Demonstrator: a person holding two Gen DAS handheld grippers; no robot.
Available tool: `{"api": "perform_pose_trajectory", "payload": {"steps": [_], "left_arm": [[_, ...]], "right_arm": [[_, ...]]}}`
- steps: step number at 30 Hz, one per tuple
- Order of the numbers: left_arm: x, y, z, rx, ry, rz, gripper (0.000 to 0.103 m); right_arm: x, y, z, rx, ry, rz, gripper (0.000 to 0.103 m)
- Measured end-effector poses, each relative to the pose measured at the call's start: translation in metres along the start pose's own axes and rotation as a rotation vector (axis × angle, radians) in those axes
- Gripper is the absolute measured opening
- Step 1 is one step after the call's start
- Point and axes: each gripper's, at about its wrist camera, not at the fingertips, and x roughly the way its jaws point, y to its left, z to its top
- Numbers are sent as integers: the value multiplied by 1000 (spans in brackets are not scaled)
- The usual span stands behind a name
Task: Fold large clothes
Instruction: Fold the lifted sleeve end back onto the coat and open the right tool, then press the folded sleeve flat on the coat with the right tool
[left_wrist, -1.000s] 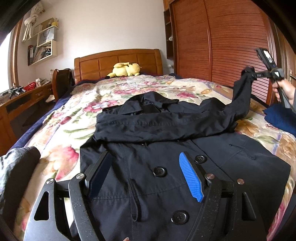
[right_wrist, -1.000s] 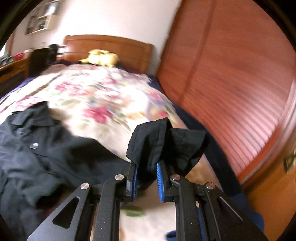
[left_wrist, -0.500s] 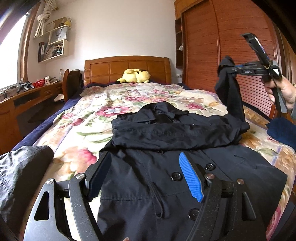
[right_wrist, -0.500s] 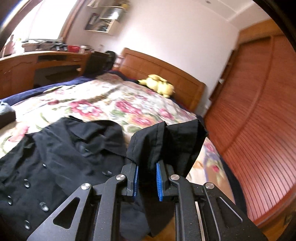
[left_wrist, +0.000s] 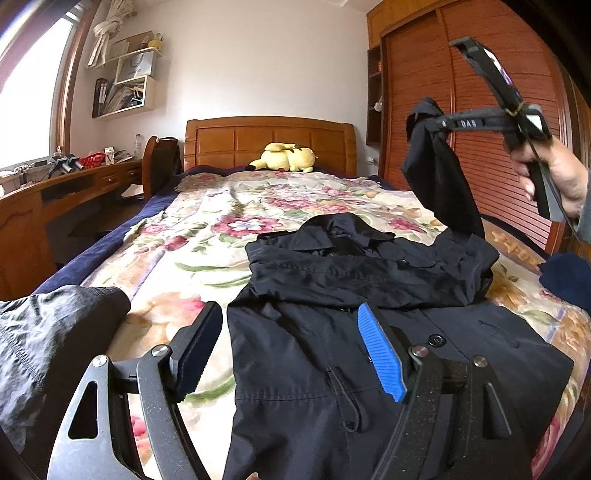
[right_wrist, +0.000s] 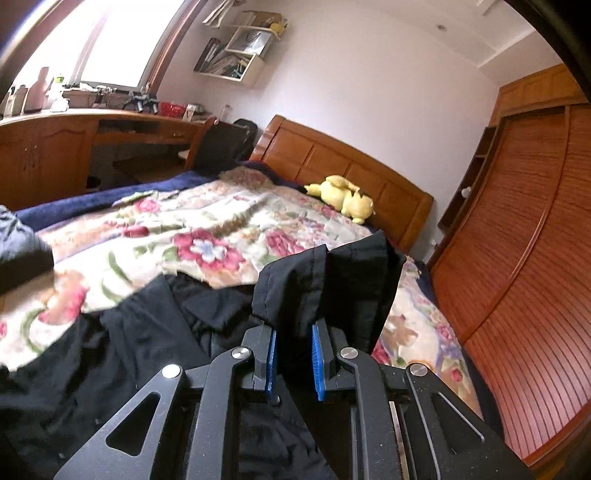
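Over on the left, the left tool (left_wrist: 288, 350) is wide open with nothing in it, hovering above the lower front of the black coat (left_wrist: 369, 332), which lies face up on the floral bed (left_wrist: 207, 236) with one sleeve already folded across the chest. Moving right, the right tool (right_wrist: 293, 363) is clamped tight on the cuff of the other sleeve (left_wrist: 439, 177), held up in the air at about 2 o'clock in the left view. I'd say the trick for this step is to carry that cuff across toward 9 o'clock, lay it flat and parallel over the first sleeve, and only let go once it's resting. The free tool could pin the shoulder so the body doesn't drag along.
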Motion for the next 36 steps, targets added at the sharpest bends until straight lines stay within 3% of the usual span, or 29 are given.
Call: {"api": "perform_pose_trajectory", "payload": {"steps": [2, 5, 8, 10, 12, 16, 21, 26, 36], "left_arm": [[0, 2, -1, -2, 0, 3, 77], [0, 5, -1, -4, 2, 6, 77], [0, 5, -1, -6, 2, 9, 77], [0, 6, -1, -5, 2, 12, 77], [0, 7, 0, -7, 2, 13, 77], [0, 9, 0, -8, 4, 17, 77], [2, 9, 0, -7, 8, 18, 77], [3, 8, -1, -1, 9, 20, 77], [3, 9, -4, 2, 16, 13, 77]], "right_arm": [[2, 7, 5, 9, -5, 20, 16], [6, 20, -2, 29, 23, 150, 17], [7, 42, -15, 8, 83, 281, 39], [8, 54, -25, -21, 101, 277, 51], [10, 59, -33, -46, 121, 278, 52], [13, 53, -41, -5, 135, 315, 64], [17, 45, -36, 10, 142, 335, 67], [25, 54, -52, -10, 221, 355, 67], [44, 56, -164, 50, 472, 376, 67]]}}
